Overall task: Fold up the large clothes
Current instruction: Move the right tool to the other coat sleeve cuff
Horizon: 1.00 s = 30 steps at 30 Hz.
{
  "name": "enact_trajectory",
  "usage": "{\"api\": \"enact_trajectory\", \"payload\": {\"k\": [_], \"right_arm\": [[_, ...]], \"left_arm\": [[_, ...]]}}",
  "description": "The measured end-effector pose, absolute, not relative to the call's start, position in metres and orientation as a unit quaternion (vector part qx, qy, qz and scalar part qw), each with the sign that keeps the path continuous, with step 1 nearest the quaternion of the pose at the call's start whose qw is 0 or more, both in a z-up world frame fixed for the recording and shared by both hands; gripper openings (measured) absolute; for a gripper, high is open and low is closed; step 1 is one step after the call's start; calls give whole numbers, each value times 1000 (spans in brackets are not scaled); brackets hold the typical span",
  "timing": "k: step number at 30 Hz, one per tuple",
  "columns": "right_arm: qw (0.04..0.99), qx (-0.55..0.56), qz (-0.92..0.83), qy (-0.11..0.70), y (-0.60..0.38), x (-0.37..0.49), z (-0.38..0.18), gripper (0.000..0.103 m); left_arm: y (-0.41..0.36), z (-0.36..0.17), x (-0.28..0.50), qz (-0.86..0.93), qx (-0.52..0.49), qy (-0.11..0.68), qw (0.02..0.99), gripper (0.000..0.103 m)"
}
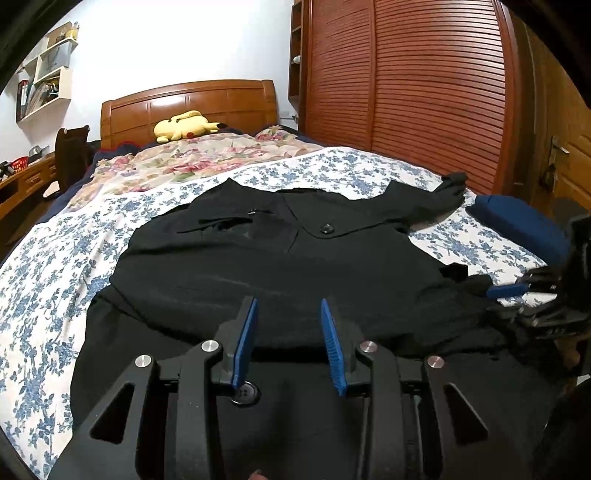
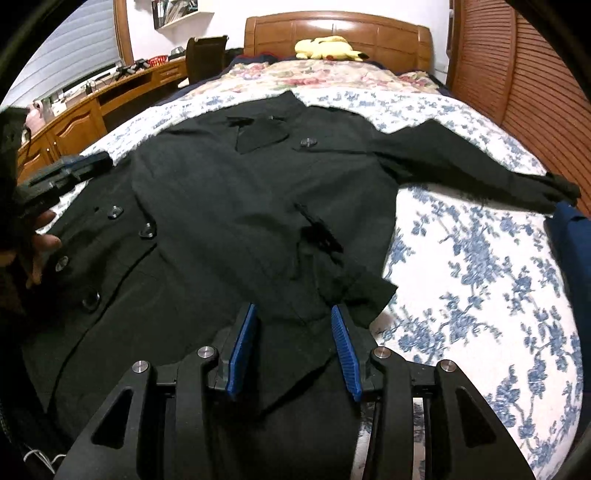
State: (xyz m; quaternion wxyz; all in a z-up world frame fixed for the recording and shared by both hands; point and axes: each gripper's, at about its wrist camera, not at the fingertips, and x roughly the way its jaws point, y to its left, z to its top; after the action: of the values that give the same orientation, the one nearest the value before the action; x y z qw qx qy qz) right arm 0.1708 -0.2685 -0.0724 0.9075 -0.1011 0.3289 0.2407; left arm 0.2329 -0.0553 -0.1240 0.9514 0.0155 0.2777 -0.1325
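A large black coat [image 1: 280,251] lies spread on the bed, collar toward the headboard. One sleeve [image 2: 480,162] stretches out to the right. My left gripper [image 1: 289,301] hovers over the coat's near part, blue pads apart with nothing pressed between them, and a coat button [image 1: 243,393] shows under its left finger. My right gripper [image 2: 293,306] stands open above the coat's lower right corner [image 2: 354,291]. Cloth lies below the gap between its pads. Each gripper shows in the other's view: the right gripper [image 1: 517,291] at the coat's right edge, the left gripper [image 2: 70,166] beside a hand [image 2: 44,236].
The bed has a blue-flowered sheet [image 2: 480,277] and a floral quilt [image 1: 192,158] farther back. A yellow plush toy [image 1: 184,125] lies by the wooden headboard [image 2: 332,29]. A folded dark blue item [image 1: 517,221] sits at the bed's right edge. A slatted wardrobe [image 1: 424,92] stands on the right, a desk [image 2: 92,107] on the left.
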Motion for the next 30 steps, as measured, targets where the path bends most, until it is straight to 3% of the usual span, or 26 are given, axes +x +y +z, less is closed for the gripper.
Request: {"api": "enact_trajectory", "payload": {"k": [7, 15, 18, 21, 30], "right_arm": [[931, -71, 215, 286, -284, 172, -44, 51], [938, -84, 168, 293, -304, 212, -32, 53], [941, -84, 144, 295, -312, 235, -26, 68], [944, -75, 121, 298, -321, 259, -18, 74], [949, -55, 32, 310, -347, 338, 2, 75]], "left_arm": [[-57, -126, 235, -132, 13, 279, 951, 36], [-57, -129, 237, -136, 9, 283, 949, 36], [-55, -129, 236, -139, 6, 283, 949, 36], [-54, -128, 236, -141, 4, 283, 949, 36], [-57, -129, 235, -141, 13, 283, 949, 36]]}}
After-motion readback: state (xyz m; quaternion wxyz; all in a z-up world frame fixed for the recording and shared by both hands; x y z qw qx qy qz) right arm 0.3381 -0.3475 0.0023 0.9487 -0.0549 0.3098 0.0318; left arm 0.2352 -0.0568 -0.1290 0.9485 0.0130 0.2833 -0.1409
